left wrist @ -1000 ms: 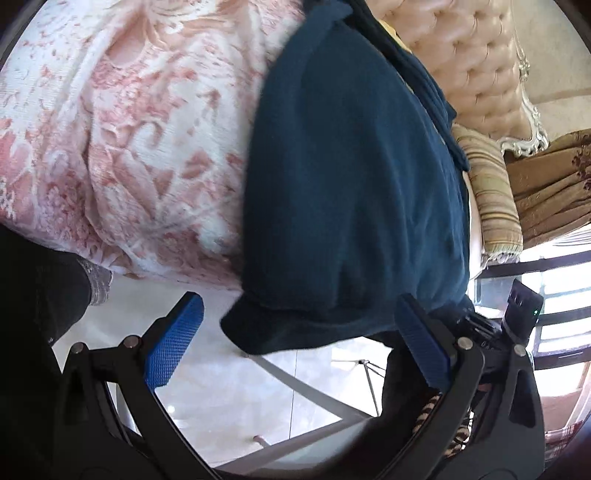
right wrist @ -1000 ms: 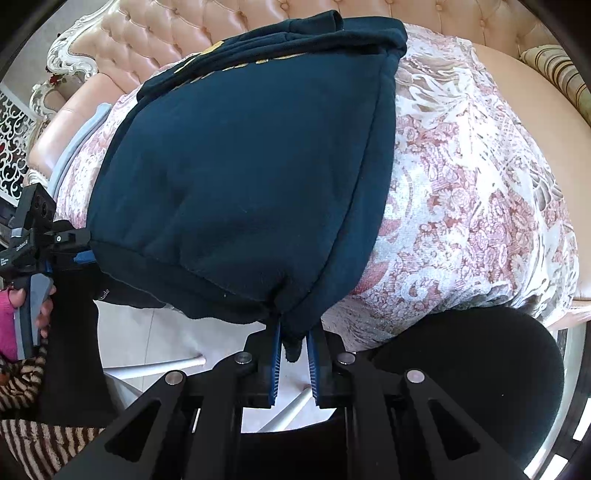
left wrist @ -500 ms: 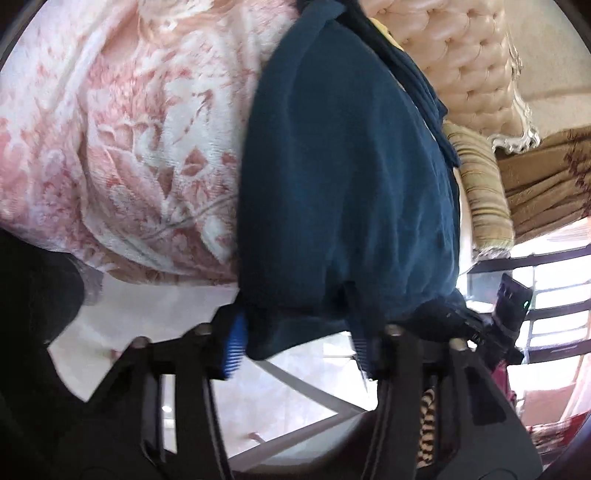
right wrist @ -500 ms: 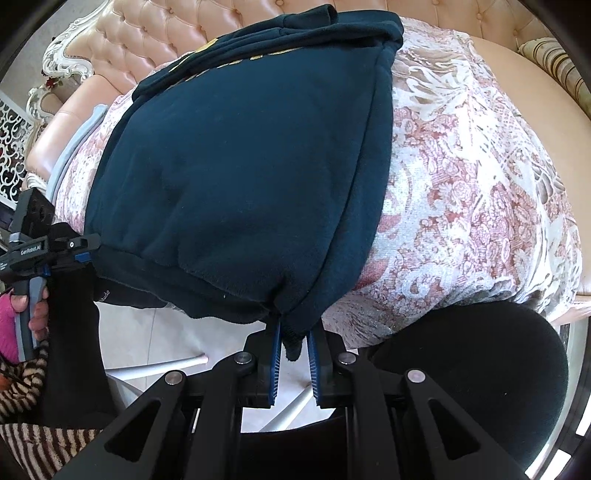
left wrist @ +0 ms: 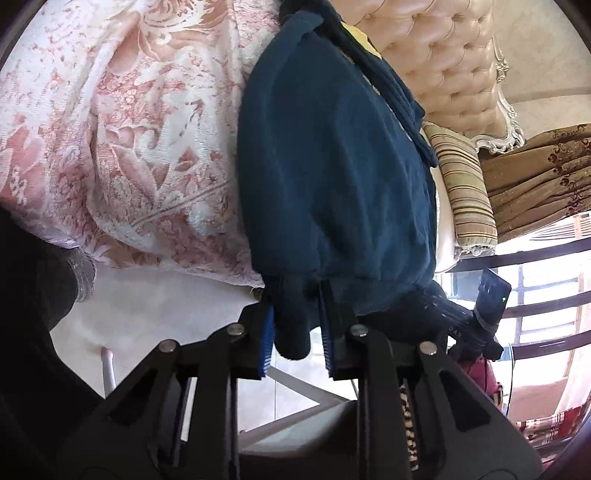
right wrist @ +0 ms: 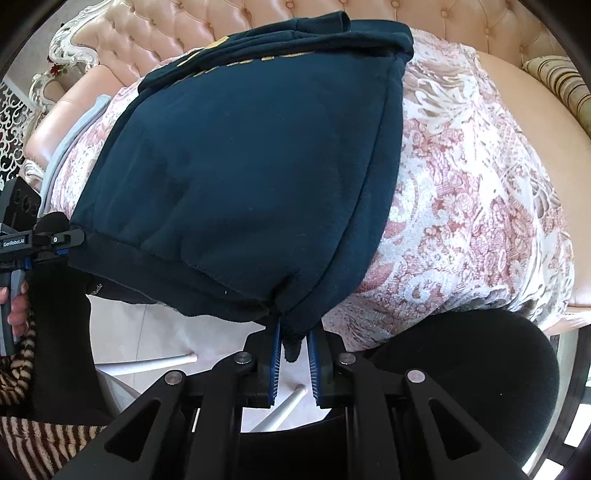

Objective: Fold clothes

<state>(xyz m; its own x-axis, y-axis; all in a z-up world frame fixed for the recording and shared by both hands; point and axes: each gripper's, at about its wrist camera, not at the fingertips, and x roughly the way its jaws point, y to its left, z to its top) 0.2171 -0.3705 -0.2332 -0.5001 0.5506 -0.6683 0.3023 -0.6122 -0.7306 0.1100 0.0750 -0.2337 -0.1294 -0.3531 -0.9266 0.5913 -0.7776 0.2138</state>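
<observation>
Our left tongs (left wrist: pixel 297 334) have just been closing, and now they pinch the dark ribbed hem of the navy sweatshirt (left wrist: pixel 332 166) at one bottom corner. The blue pads (left wrist: pixel 266 339) press on the cloth from both sides. Our right tongs (right wrist: pixel 294 356) are pressed together on the other bottom corner of the same hem, and a little tip of cloth pokes down between them.

So we hold the sweatshirt by both bottom corners. The rest of it lies spread on the pink flowered cover (right wrist: pixel 461 206) of the sofa (right wrist: pixel 280 14). Its hem hangs over the front edge, above the pale floor (left wrist: pixel 166 295). At the far end, near the padded sofa back, we see bunched dark cloth with yellow print, but we cannot tell how it lies there.

We think the folding has a long way to go. The body looks flat and smooth, and both corners are in our grip. What is left, we guess, is to carry the hem up toward the far end, lay it down, and then make it smaller and tidy.

A striped cushion (left wrist: pixel 465 184) sits beside the sweatshirt.
</observation>
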